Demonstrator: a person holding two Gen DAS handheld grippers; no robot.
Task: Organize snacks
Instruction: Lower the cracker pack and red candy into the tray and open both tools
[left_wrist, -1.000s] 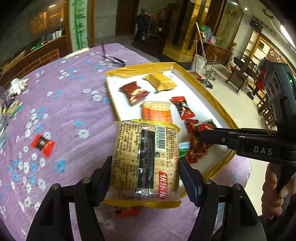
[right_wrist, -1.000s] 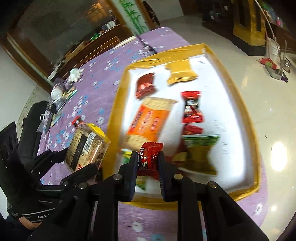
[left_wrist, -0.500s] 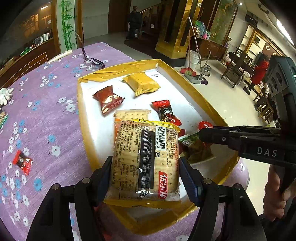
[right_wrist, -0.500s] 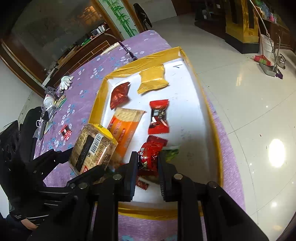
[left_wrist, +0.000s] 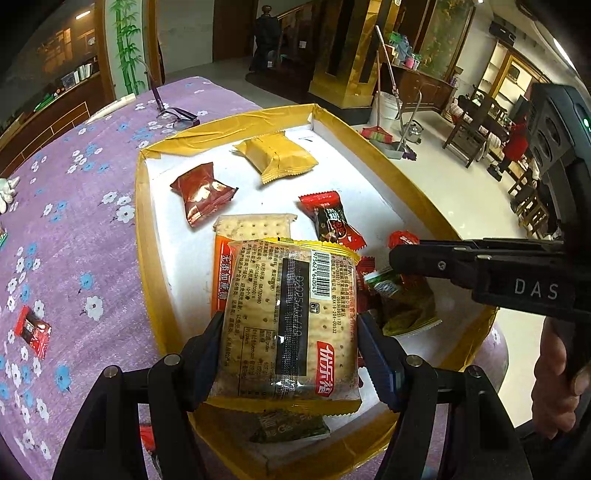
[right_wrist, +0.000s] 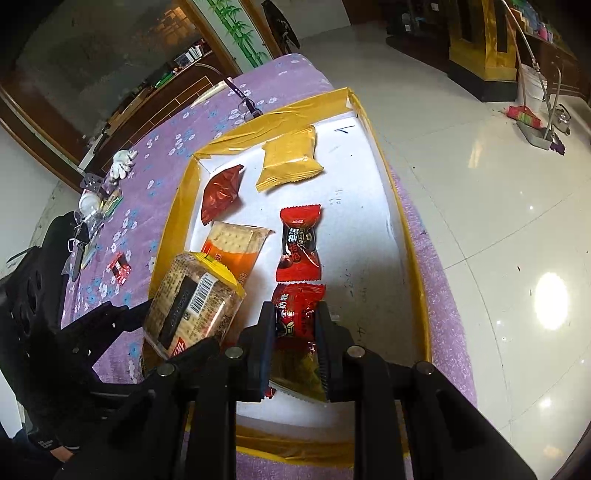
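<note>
Left tongs clamp a cracker pack over the tray's near edge; right tongs pinch a red candy, hiding snacks underneath.

Both wrist views close, angled steeply down; shared: tray.

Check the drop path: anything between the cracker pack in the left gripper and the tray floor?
Yes. The cracker pack, clamped in the left gripper, hangs over the orange cracker pack and a dark green packet lying in the tray. Bare floor lies further in.
</note>
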